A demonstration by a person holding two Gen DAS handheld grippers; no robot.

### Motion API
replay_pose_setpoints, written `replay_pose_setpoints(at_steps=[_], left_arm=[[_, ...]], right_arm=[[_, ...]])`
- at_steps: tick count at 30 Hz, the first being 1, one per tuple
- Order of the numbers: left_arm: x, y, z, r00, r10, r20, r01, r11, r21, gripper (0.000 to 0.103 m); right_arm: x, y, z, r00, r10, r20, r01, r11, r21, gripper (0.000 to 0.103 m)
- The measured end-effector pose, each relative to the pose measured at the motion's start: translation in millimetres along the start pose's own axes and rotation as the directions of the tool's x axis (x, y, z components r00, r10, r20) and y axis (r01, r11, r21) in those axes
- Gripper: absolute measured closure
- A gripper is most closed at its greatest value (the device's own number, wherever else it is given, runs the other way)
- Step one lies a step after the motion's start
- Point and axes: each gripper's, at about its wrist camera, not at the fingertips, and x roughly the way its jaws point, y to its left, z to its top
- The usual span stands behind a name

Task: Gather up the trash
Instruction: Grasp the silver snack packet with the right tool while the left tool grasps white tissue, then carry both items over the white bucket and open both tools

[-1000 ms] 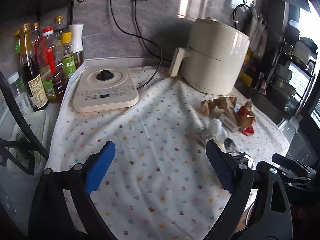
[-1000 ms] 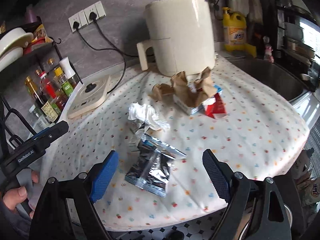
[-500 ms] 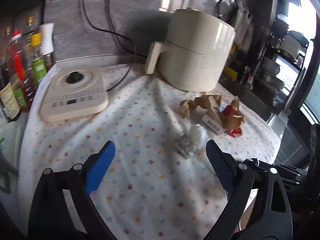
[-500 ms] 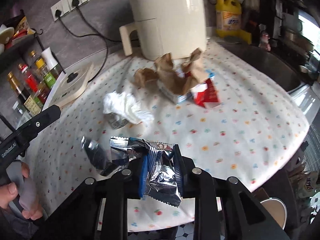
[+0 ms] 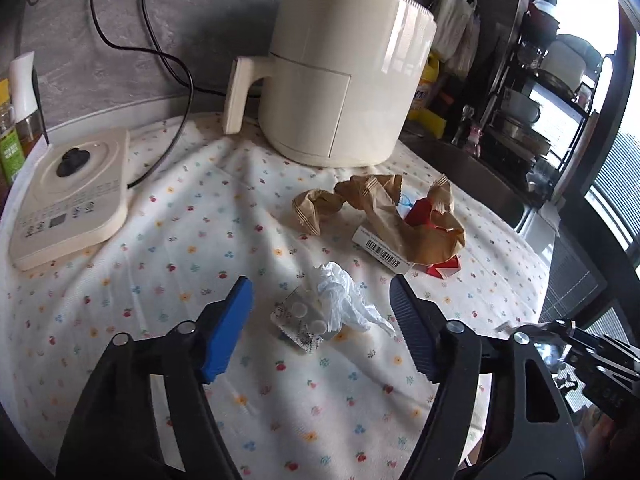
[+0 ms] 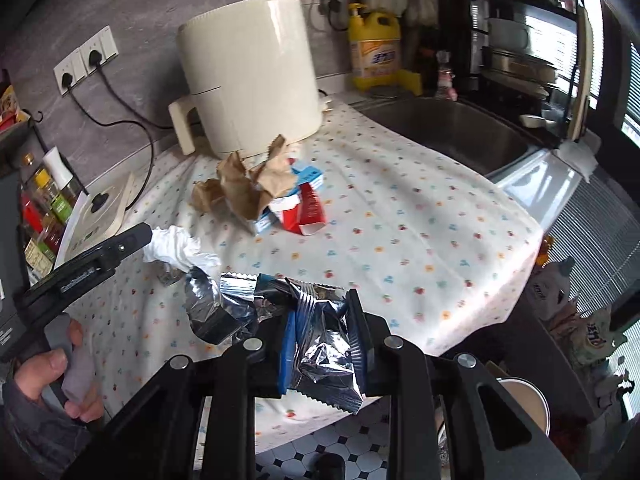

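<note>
My right gripper (image 6: 322, 338) is shut on a crumpled silver foil wrapper (image 6: 276, 312) and holds it above the counter's front edge. My left gripper (image 5: 320, 316) is open, its jaws on either side of a white crumpled tissue (image 5: 344, 300) lying on a pill blister pack (image 5: 300, 318). The tissue also shows in the right wrist view (image 6: 176, 246). Farther back lie crumpled brown paper (image 5: 384, 208), a white barcoded box (image 5: 380, 254) and a red carton (image 5: 440, 268). In the right wrist view the brown paper (image 6: 244, 188) covers blue and red cartons (image 6: 300, 208).
A cream air fryer (image 5: 344, 76) stands at the back. An induction cooker (image 5: 72, 196) sits at left with sauce bottles (image 6: 48, 208) beyond it. A steel sink (image 6: 452, 132) lies to the right. A paper cup (image 6: 524, 404) and bags (image 6: 580, 320) sit on the floor below the counter edge.
My right gripper closed on the foil wrapper and lifted it off the cloth. My left gripper swung right and came down around the tissue and blister pack.
</note>
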Motion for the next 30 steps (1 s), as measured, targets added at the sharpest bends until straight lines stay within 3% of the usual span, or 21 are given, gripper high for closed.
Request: replay_pose_setpoints(at_steps=[1,3,4,7,17,30], left_arm=[[4.6,-0.4,0.3,1.000,-0.001,-0.009,0.001,1.000,0.001,0.042],[14.3,-1.3,0.3,0.999,-0.006,-0.040,0.006,1.000,-0.005,0.074],[18.4,-1.3,0.4,0.998,-0.005,-0.060,0.004,1.000,-0.009,0.095],[10.9,-8.0,1.4,1.000,0.013,-0.027,-0.012,1.000,0.007,0.095],[-28.7,-38.2,4.6,0.998,-0.039,0.052,0.037,0.998,0.048,0.096],[-45.9,-123.9,-26.7,0.988,-0.150,0.032,0.144,0.981,0.130,0.096]], right_arm=[[-1.6,-2.4,-1.2,1.000,-0.007,0.001,0.007,1.000,0.004,0.079],[-5.2,-8.5,-2.9,1.000,-0.020,0.003,0.020,1.000,0.013,0.079],[-6.4,-10.4,-3.3,1.000,-0.026,0.004,0.026,1.000,0.017,0.079],[-11.4,-14.9,-3.7,0.999,-0.033,0.014,0.033,0.999,0.023,0.079],[-37.6,-21.4,-6.2,0.998,-0.015,0.065,0.014,1.000,0.022,0.079],[-83.9,-72.9,-38.4,0.994,-0.075,0.084,0.069,0.995,0.072,0.078]])
